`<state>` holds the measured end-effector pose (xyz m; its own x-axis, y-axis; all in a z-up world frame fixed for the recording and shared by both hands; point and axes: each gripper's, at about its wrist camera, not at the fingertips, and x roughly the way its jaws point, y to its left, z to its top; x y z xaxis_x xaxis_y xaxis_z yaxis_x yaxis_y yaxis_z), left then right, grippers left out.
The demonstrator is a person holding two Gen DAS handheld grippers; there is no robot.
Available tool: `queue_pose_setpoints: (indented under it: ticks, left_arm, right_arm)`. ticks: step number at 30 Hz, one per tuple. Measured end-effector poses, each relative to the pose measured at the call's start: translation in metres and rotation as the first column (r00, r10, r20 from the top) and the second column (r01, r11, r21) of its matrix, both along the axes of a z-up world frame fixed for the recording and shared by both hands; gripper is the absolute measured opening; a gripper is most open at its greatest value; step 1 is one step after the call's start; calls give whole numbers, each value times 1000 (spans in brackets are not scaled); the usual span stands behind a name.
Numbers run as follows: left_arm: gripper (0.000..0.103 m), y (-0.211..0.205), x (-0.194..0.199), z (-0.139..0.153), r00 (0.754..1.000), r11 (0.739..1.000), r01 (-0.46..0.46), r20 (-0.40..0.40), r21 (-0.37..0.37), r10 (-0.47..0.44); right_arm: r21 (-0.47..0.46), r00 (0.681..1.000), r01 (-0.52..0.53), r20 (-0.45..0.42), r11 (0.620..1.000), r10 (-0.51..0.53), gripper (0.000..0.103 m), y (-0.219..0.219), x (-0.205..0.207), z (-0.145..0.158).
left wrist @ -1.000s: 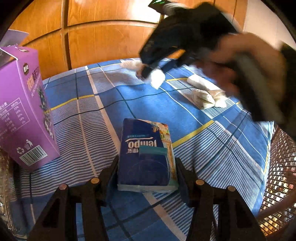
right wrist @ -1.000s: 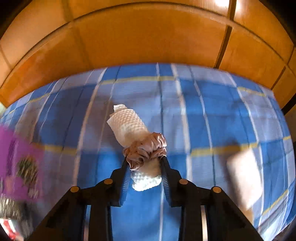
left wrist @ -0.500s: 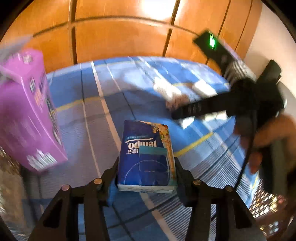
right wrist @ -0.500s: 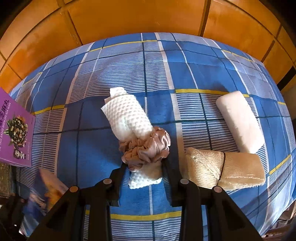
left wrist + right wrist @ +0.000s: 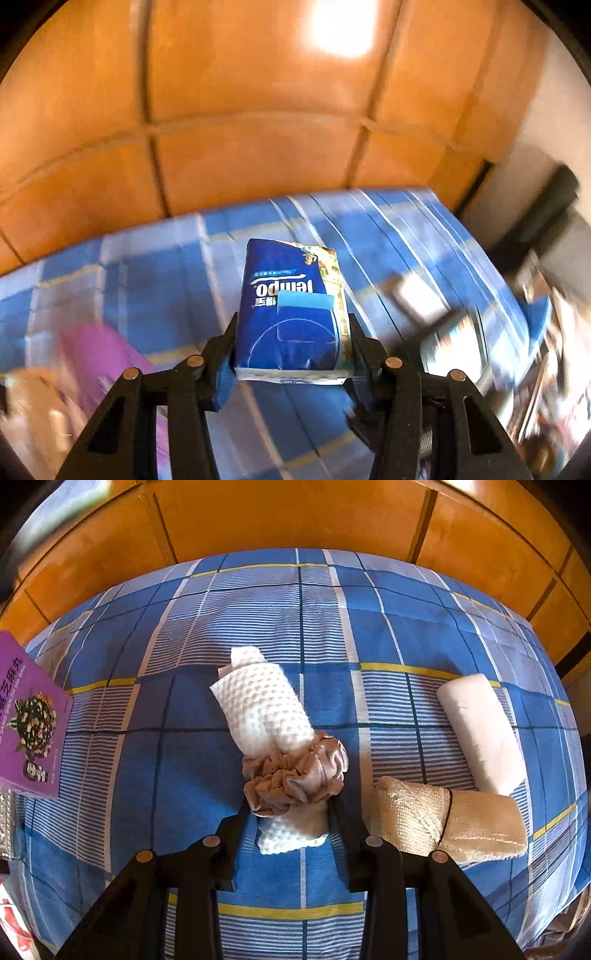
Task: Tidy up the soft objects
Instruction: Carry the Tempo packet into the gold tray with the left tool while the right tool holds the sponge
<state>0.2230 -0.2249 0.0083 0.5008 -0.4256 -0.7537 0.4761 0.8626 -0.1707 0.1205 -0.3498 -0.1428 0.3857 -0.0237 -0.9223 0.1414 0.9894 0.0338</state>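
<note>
My left gripper (image 5: 291, 325) is shut on a blue Tempo tissue pack (image 5: 288, 288), which hangs above the blue checked cloth (image 5: 177, 273); that view is blurred. In the right wrist view a white waffle towel roll (image 5: 262, 705) with a taupe scrunchie (image 5: 295, 775) around it lies on the cloth (image 5: 184, 768). The roll's near end is between the fingers of my right gripper (image 5: 288, 812). Its jaws are opening, and a strip of cloth shows between the left finger and the towel.
A beige netted roll (image 5: 443, 819) with a dark band and a plain white roll (image 5: 480, 731) lie just right of my right gripper. A purple box (image 5: 29, 723) stands at the left edge. Orange wooden panels (image 5: 295, 513) back the cloth.
The left gripper has lifted the tissue pack off the cloth and swung, blurring its view. The right gripper came down with the towel roll onto the cloth and its fingers have spread slightly.
</note>
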Motion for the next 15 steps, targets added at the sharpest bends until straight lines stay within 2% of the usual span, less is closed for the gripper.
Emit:
queue_pose_setpoints:
  ticks: [4,8,11,15]
  left_arm:
    - [52,45,34,32,990,991,-133,42,7,133]
    - [52,114,52,51,958,961,-275,99,40,270]
    - [52,177,48,52,922,927,-373,126,46,365]
    - [52,250,21,43,880,886,-463,137,35,455]
  right_arm:
    - [-35,1000,-24,7,999,24,37,5,0,0]
    - [-56,999,-35,5,998,36,37,11,5,-2]
    - [-58,999,-36,4,998,36,37,10,6,-2]
    - [-83,999,-44,12,996,45,37,12,3,-1]
